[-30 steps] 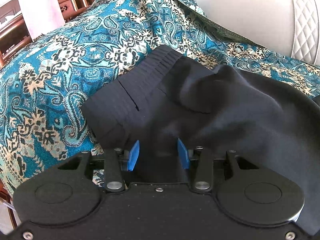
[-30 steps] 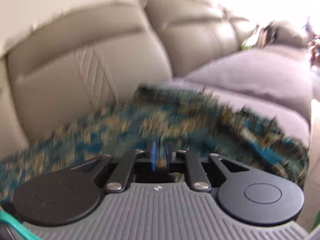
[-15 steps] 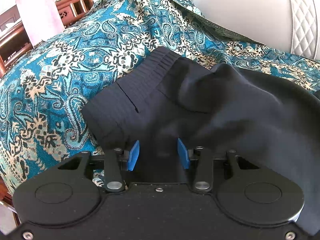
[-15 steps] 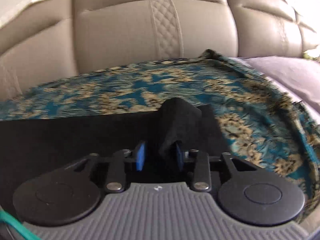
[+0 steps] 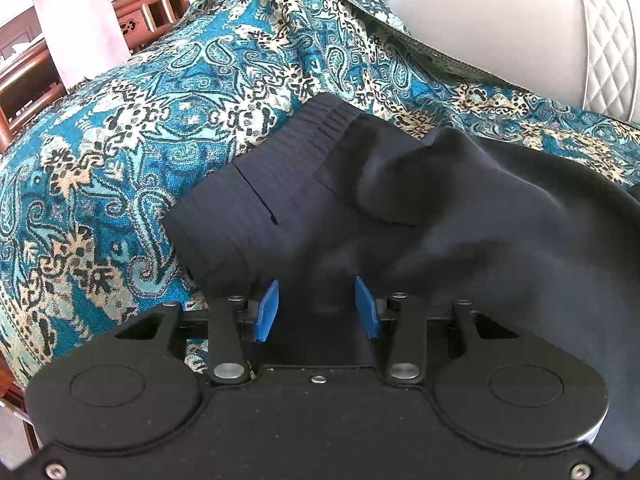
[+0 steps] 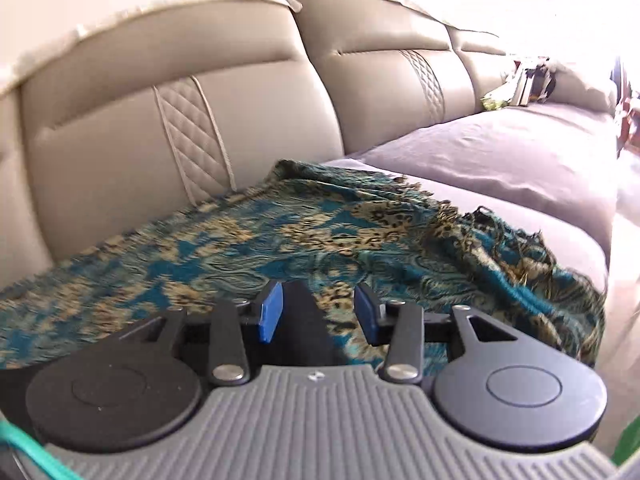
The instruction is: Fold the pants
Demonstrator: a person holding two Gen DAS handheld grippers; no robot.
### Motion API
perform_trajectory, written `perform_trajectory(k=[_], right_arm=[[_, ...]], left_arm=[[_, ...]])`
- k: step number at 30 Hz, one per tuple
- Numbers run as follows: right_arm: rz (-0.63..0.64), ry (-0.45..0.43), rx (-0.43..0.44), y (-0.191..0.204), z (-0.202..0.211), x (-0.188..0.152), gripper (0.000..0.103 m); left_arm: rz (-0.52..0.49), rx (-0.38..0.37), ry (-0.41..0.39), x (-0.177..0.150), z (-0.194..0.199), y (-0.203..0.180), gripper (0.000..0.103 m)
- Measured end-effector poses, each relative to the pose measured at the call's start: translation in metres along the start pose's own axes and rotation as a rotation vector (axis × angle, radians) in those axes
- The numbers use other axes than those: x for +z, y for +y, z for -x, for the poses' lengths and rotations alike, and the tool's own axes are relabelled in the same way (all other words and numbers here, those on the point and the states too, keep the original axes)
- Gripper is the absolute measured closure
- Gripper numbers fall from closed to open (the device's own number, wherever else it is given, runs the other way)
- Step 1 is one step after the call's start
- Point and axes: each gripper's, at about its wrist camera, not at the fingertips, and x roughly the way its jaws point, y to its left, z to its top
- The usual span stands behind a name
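Black pants [image 5: 400, 208] lie bunched on a teal paisley throw [image 5: 160, 120], ribbed waistband toward the upper left. My left gripper [image 5: 316, 306] is open, its blue pads either side of the pants' near edge. My right gripper [image 6: 318, 312] is open; a dark tip of the pants [image 6: 300, 320] shows between its pads, nearer the left one, over the throw [image 6: 280, 240].
A beige leather sofa back [image 6: 160, 120] rises behind the throw. A grey cushion [image 6: 500, 152] lies to the right, with clutter [image 6: 528, 84] at the sofa's far end. Dark wooden furniture [image 5: 24, 76] and a pink cloth [image 5: 76, 16] stand at the left.
The right gripper has opened wider and swung right; most of the black cloth has left its view. The left gripper has barely moved.
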Motion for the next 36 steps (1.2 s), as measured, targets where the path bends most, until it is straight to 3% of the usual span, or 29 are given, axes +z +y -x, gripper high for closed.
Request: perform_trajectory(k=[3, 7, 8, 9, 14, 16, 20, 22, 24, 28, 33, 36], right_arm=[[-0.032, 0.032, 0.074, -0.003, 0.017, -0.009, 0.071], [-0.054, 0.137, 0.222, -0.002, 0.025, -0.027, 0.071], [-0.006, 0.177, 0.212, 0.004, 0.015, -0.032, 0.061], [0.011, 0.215, 0.174, 0.006, 0.005, -0.036, 0.068], [-0.187, 0.146, 0.181, -0.020, 0.022, -0.022, 0.057], [-0.191, 0.103, 0.100, -0.028, 0.042, -0.024, 0.053], [-0.281, 0.116, 0.001, -0.054, 0.069, -0.049, 0.052], [-0.279, 0.148, -0.021, -0.060, 0.069, -0.062, 0.051], [-0.247, 0.180, -0.050, -0.057, 0.066, -0.073, 0.057], [-0.230, 0.186, -0.049, -0.052, 0.064, -0.074, 0.040], [-0.221, 0.187, -0.131, -0.053, 0.068, -0.077, 0.035], [-0.241, 0.182, -0.070, -0.054, 0.072, -0.084, 0.038]], left_arm=[[-0.007, 0.002, -0.004, 0.000, 0.000, 0.000, 0.062], [-0.002, 0.001, 0.000, 0.000, 0.000, -0.001, 0.062], [-0.001, 0.001, 0.002, 0.001, 0.000, -0.001, 0.062], [0.001, 0.000, 0.003, 0.001, 0.000, -0.001, 0.062], [0.016, -0.013, 0.012, 0.002, -0.001, 0.002, 0.062], [0.026, -0.014, 0.014, 0.002, -0.001, 0.003, 0.062], [0.008, 0.000, 0.002, 0.000, 0.001, -0.001, 0.062], [-0.002, 0.005, 0.000, 0.000, 0.001, -0.003, 0.062], [-0.002, 0.004, 0.004, 0.001, 0.001, -0.003, 0.062], [0.007, 0.000, 0.007, 0.001, 0.000, -0.002, 0.062], [0.010, 0.002, 0.003, 0.001, 0.001, -0.001, 0.061], [0.008, 0.009, -0.002, 0.001, 0.002, -0.004, 0.061]])
